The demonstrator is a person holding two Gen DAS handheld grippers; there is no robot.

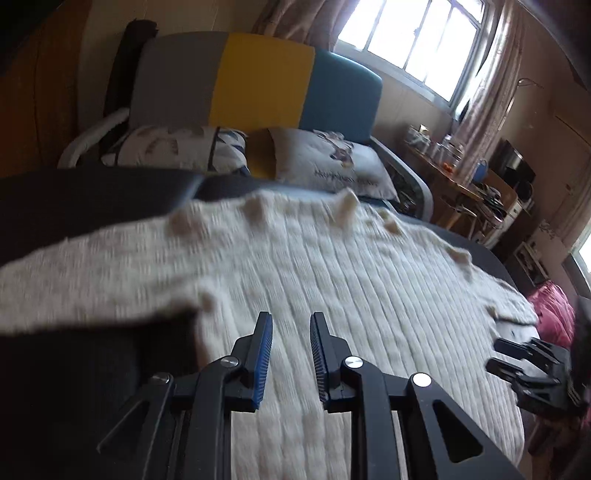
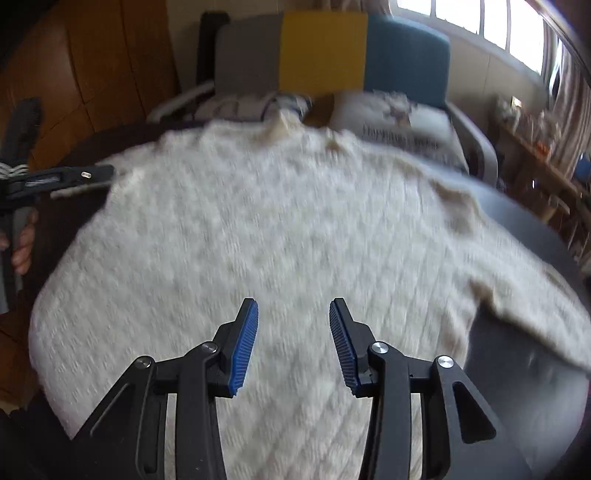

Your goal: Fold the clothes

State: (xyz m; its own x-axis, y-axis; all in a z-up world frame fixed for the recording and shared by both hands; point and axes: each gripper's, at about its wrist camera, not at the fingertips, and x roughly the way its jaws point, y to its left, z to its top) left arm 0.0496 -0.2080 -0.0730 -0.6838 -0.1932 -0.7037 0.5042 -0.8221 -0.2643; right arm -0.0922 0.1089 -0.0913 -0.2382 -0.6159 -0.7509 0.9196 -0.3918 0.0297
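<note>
**Cream sweater spread flat, both tongs apart above it**

A cream cable-knit sweater (image 1: 332, 266) (image 2: 258, 229) lies spread across a dark round tabletop (image 1: 74, 206) (image 2: 524, 236), covering most of it. Its neck points toward the far edge, facing the bed. 1 sleeve reaches out over the tabletop's left edge in the left wrist view; the other sleeve runs toward the right edge in the right wrist view. Small beige tufts stand up along the shoulder line. Both views are blurred, so the finer knit cannot be read.

The left tongs (image 1: 291, 332) hang over the near part of the sweater with a clear gap between the 2 blue-padded fingers (image 1: 263, 354), holding nothing. The right tongs (image 2: 293, 317) hover over the middle of the sweater's body, spread wider, also holding nothing. Whether either touches the knit I cannot tell. In the left wrist view the right tongs (image 1: 517, 363) show at the sweater's right side; in the right wrist view the left tongs (image 2: 74, 181) sit at its left edge.

Beyond the tabletop stands a bed with a grey, yellow and teal headboard (image 1: 258, 81) (image 2: 325, 55) and 2 printed pillows (image 1: 328, 162) (image 2: 399, 114). A window (image 1: 417, 33) with pale curtains (image 1: 484, 96) lights the room, and a pink cloth (image 1: 554, 314) lies to the right.
</note>
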